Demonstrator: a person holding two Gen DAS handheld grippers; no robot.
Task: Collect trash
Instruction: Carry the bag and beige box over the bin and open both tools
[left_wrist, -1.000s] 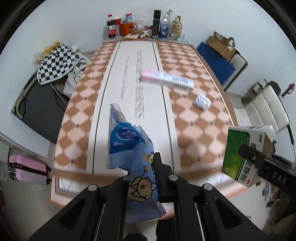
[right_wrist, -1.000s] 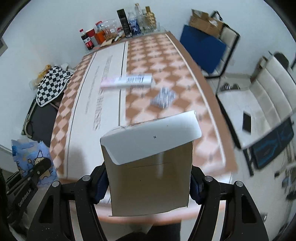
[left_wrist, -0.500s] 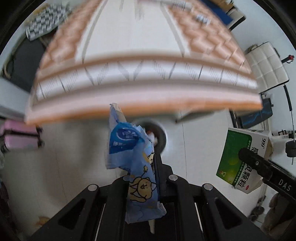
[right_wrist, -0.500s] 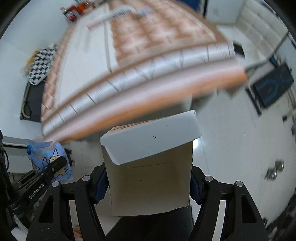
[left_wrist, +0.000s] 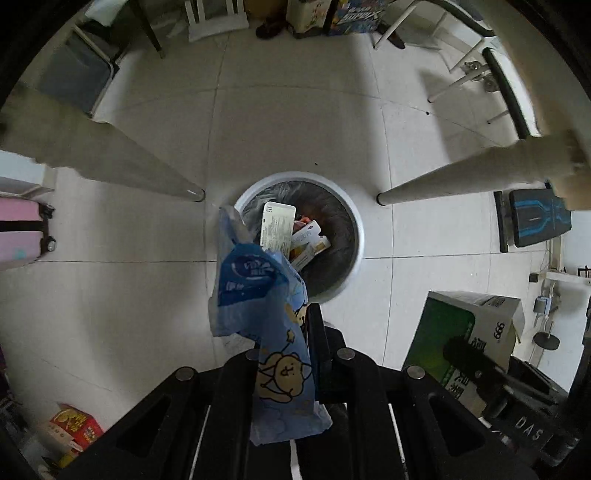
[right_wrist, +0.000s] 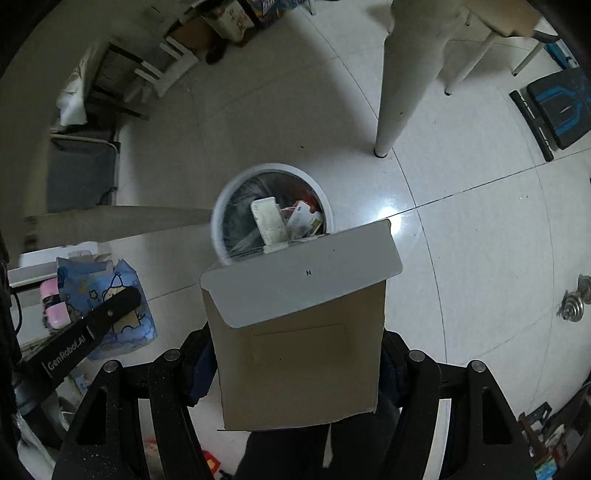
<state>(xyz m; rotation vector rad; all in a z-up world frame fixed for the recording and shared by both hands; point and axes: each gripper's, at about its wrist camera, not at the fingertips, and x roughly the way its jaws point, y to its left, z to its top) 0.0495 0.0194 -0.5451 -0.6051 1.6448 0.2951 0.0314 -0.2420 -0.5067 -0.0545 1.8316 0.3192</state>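
My left gripper (left_wrist: 288, 347) is shut on a blue plastic wrapper (left_wrist: 258, 291) with a cartoon bear and holds it above the near rim of a round white trash bin (left_wrist: 356, 236) on the floor. The bin has a dark liner and several boxes inside. My right gripper (right_wrist: 295, 354) is shut on an opened cardboard box (right_wrist: 299, 354) with its flap up, just short of the bin (right_wrist: 218, 221). The box shows green and white in the left wrist view (left_wrist: 461, 343). The wrapper also shows in the right wrist view (right_wrist: 96, 291).
Two white table legs (left_wrist: 110, 162) (left_wrist: 461, 177) flank the bin. A pink suitcase (left_wrist: 18, 236) stands at left, a black and blue bench (left_wrist: 532, 221) at right, a red box (left_wrist: 74, 428) on the floor near me. Chairs and boxes stand behind.
Both grippers have swung down from the tabletop, over its edge, to face the floor. The bin is now in the middle of both views. Both still hold their items.
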